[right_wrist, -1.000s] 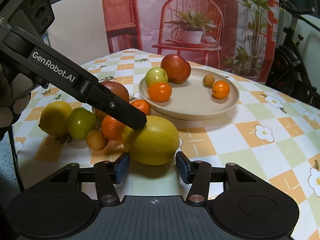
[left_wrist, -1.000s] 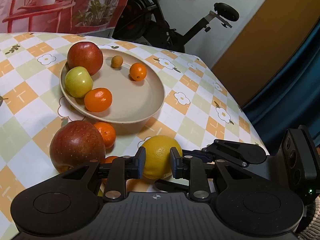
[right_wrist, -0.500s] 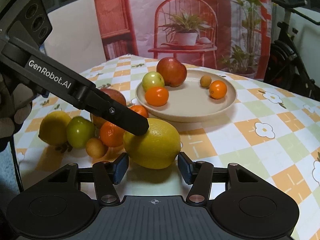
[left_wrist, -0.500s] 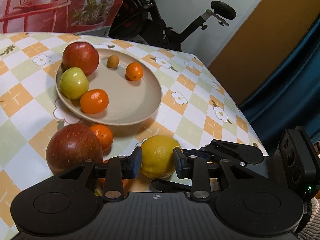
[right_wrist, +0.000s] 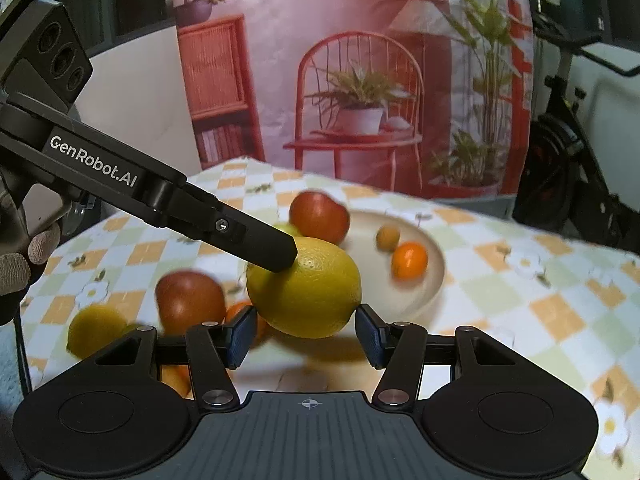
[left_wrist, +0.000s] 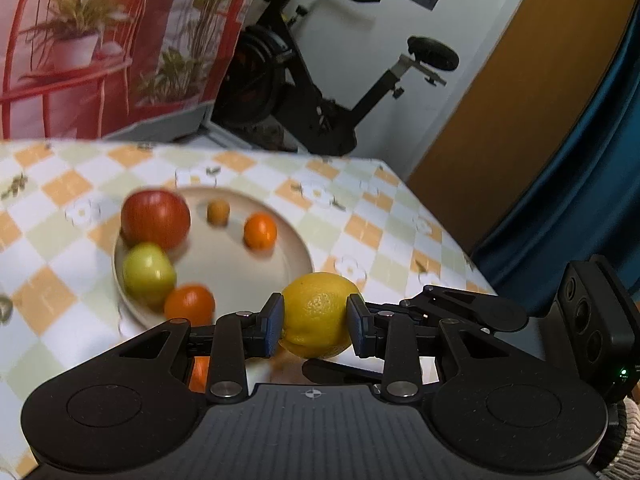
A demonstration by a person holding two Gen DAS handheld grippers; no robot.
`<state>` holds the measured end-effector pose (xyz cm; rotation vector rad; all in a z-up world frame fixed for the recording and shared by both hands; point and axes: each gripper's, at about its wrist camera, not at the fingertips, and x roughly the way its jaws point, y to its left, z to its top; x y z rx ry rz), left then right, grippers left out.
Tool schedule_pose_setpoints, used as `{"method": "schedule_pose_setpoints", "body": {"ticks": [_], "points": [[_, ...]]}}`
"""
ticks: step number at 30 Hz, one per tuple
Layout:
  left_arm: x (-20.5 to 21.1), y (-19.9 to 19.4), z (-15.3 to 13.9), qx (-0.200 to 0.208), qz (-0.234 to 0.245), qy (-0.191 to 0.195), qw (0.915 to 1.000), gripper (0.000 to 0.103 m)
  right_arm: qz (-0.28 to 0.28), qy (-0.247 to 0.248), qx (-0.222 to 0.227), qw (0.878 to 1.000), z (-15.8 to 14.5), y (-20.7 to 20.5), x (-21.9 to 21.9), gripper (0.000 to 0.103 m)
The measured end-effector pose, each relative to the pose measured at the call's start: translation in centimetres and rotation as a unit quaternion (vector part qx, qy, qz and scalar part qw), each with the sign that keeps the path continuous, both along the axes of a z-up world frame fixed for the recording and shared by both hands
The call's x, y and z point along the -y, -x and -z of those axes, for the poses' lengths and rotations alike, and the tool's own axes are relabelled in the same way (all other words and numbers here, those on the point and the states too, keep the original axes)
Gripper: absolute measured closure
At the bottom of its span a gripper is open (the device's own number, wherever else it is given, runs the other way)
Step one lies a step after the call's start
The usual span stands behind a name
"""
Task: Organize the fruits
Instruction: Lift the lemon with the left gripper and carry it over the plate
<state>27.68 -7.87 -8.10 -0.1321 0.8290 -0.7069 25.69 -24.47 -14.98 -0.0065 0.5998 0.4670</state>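
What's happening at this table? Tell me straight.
A person is sorting fruit with a handheld gripper in each hand. The left gripper has its pads clamped on a lemon, though its jaws have just opened a little. The lemon looks clear of the tablecloth, near the plate. The right gripper straddles the same lemon end to end; whether it grips is unclear. Five fruits are on the plate, and a red apple and others wait on the cloth.
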Motion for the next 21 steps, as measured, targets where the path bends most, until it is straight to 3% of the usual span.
{"method": "schedule_pose_setpoints", "body": {"ticks": [10,21], "points": [[1.2,-5.6,-1.5,0.012,-0.007,-0.015,0.9998,0.067,-0.001,0.008,0.004,1.000,-1.5,-6.5,0.5,0.053],[1.1,-9.6,2.8,-0.047,-0.017,-0.045,0.9977,0.068,0.000,0.009,-0.074,0.997,3.4,-11.0,-0.3,0.053]]}}
